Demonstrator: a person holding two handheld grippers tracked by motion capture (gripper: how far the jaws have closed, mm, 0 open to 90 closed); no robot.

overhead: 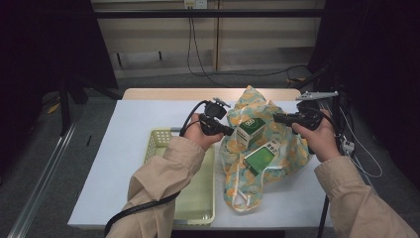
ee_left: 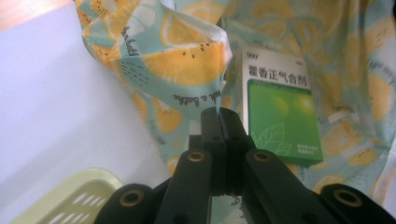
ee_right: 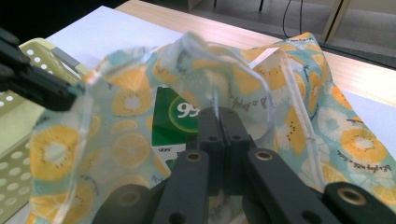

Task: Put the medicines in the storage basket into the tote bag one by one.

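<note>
Both tongs clamp the fruit-print bag (overhead: 262, 144)'s rim: left tongs (ee_left: 223, 114), right tongs (ee_right: 218, 112). High view adds a second green box (overhead: 259, 158); left gripper view reads one green box (ee_left: 280, 116)'s label.

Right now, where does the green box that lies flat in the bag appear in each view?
High view: green box, centre, below the upright box.
Left gripper view: right of centre, beyond the jaws.
Right gripper view: cannot tell it apart from the other box.
Shared landmark: the lemon-print bag.
</note>
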